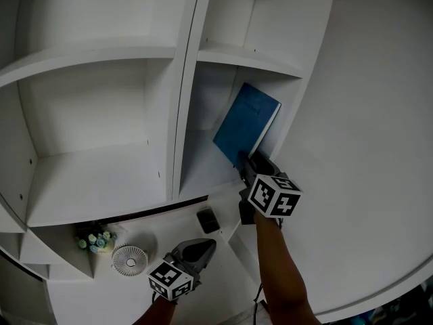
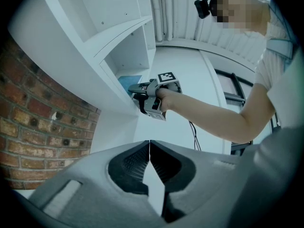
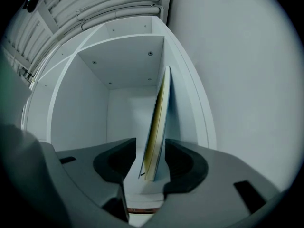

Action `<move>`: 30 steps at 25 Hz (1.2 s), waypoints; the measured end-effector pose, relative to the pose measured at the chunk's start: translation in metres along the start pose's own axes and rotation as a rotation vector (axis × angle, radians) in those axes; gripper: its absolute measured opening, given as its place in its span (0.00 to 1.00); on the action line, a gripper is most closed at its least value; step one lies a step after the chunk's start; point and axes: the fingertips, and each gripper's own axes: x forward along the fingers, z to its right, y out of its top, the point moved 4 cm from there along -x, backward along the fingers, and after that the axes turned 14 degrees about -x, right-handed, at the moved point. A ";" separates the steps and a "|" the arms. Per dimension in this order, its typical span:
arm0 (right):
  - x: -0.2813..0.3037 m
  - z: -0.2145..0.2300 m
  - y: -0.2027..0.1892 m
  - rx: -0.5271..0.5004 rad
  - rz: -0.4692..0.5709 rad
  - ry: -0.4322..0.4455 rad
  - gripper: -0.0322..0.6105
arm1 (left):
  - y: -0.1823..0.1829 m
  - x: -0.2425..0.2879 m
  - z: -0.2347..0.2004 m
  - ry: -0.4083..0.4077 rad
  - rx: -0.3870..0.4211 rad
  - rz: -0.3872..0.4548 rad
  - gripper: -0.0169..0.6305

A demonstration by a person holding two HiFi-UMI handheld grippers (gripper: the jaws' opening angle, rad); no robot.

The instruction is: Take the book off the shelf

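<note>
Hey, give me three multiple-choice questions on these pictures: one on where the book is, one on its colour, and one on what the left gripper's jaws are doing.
1. Where is the book?
A. Right bay of the shelf, tilted
B. Left bay, lying flat
C. On the floor

2. What colour is its cover?
A. Red
B. Blue
C. Green

3. How do the left gripper jaws stand?
A. Wide apart
B. Clamped on the book
C. Together, empty

Answers:
1 A: the head view shows it tilted in the right bay.
2 B: the cover reads blue there.
3 C: its own view shows the tips meeting with nothing between.
</note>
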 end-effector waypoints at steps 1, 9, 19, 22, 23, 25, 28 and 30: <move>0.001 0.000 0.000 0.002 -0.003 0.001 0.34 | 0.002 0.001 -0.001 -0.002 0.006 0.003 0.04; 0.006 0.003 -0.002 0.012 -0.018 -0.001 0.34 | 0.026 0.006 -0.019 0.011 0.027 0.095 0.04; 0.012 0.005 -0.004 -0.012 -0.050 -0.014 0.34 | 0.025 0.014 -0.029 0.031 0.038 0.065 0.04; 0.012 0.006 -0.004 -0.012 -0.054 -0.019 0.34 | 0.031 0.020 -0.029 0.035 0.048 0.061 0.04; 0.013 0.005 -0.004 -0.012 -0.055 -0.019 0.34 | 0.033 0.022 -0.029 0.036 0.053 0.061 0.04; 0.014 0.005 -0.004 -0.012 -0.056 -0.015 0.34 | 0.038 0.027 -0.028 0.036 0.067 0.061 0.04; 0.015 0.005 -0.003 -0.012 -0.058 -0.014 0.34 | 0.047 0.034 -0.025 0.032 0.089 0.059 0.04; 0.015 0.006 -0.002 -0.008 -0.060 -0.014 0.34 | 0.051 0.038 -0.023 0.030 0.102 0.055 0.04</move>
